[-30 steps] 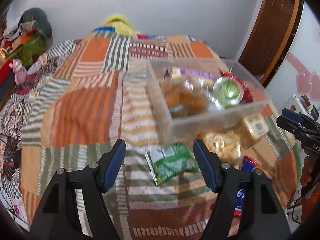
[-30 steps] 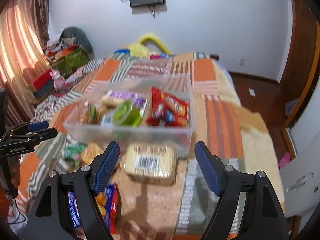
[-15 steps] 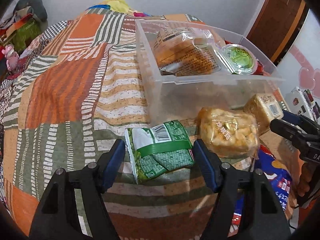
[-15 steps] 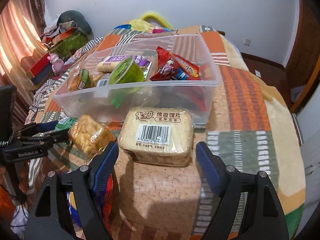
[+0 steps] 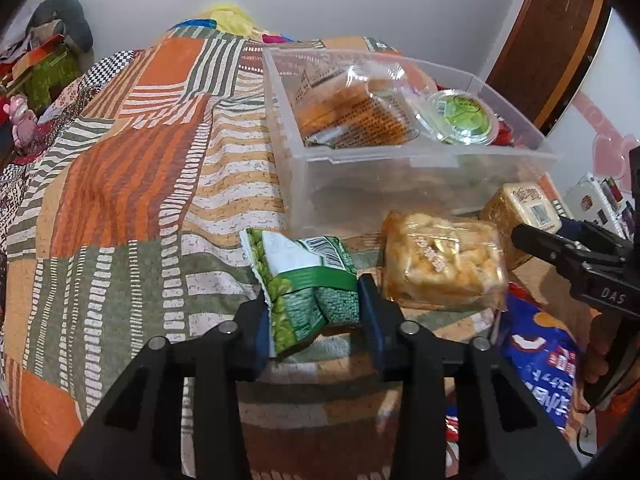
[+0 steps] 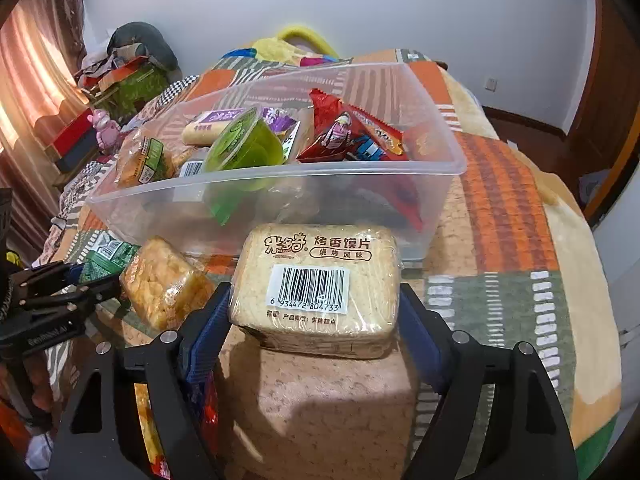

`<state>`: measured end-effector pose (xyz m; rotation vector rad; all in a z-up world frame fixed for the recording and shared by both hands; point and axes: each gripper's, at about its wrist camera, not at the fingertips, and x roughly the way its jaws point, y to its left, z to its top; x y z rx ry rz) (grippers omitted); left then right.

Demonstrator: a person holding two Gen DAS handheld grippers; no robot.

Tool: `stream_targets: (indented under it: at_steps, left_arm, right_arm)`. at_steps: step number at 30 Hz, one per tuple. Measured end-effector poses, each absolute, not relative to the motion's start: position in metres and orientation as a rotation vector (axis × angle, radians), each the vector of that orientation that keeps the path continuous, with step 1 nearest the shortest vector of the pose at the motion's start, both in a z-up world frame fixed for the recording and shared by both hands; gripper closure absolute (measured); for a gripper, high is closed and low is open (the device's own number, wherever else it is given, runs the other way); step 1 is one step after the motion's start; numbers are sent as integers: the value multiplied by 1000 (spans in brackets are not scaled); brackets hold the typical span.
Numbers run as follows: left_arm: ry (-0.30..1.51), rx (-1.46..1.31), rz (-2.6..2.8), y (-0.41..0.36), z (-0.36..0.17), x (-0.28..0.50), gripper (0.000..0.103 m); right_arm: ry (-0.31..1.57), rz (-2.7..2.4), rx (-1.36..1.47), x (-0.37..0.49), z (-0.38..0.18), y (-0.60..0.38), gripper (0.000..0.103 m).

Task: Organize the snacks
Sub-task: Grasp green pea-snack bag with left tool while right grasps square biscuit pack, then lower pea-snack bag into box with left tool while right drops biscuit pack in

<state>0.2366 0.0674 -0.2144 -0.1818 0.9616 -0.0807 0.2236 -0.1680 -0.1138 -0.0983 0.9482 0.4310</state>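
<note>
My left gripper (image 5: 314, 308) is shut on a green pea snack bag (image 5: 308, 280) that lies on the patchwork bedspread in front of a clear plastic bin (image 5: 384, 164). My right gripper (image 6: 314, 316) has its fingers against both sides of a tan bread-slice pack (image 6: 316, 284) with a barcode label, in front of the bin (image 6: 360, 184). The bin holds a green jelly cup (image 6: 244, 148), red packets (image 6: 352, 132) and other snacks. A golden puffed-rice pack (image 5: 440, 264) lies between the two grippers.
A blue snack bag (image 5: 548, 368) lies at the bed's near edge, right of my left gripper. The bedspread (image 5: 120, 184) stretches left of the bin. Clutter and a pink toy (image 6: 106, 124) lie at the far left. A wooden door (image 5: 548, 48) stands at the right.
Both grippers moved down and forward. The left one closed onto the green bag. The right one narrowed around the bread-slice pack.
</note>
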Motion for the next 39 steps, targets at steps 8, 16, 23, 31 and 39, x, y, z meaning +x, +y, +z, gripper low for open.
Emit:
stream_targets:
  at_steps: [8, 16, 23, 31, 39]
  left_arm:
    - [918, -182, -97, 69, -190, 219, 80]
    - [855, -158, -115, 64, -158, 207, 81]
    - [755, -128, -122, 61, -116, 211, 81]
    - [670, -102, -129, 52, -81, 242, 81]
    - [665, -106, -134, 41, -79, 285, 81]
  right_arm:
    - [901, 445, -89, 210, -100, -179, 27]
    - [839, 459, -85, 199, -77, -186, 27]
    - [757, 456, -58, 202, -52, -188, 27]
    - [677, 445, -32, 219, -27, -182, 27]
    - [656, 441, -25, 245, -21, -166, 27]
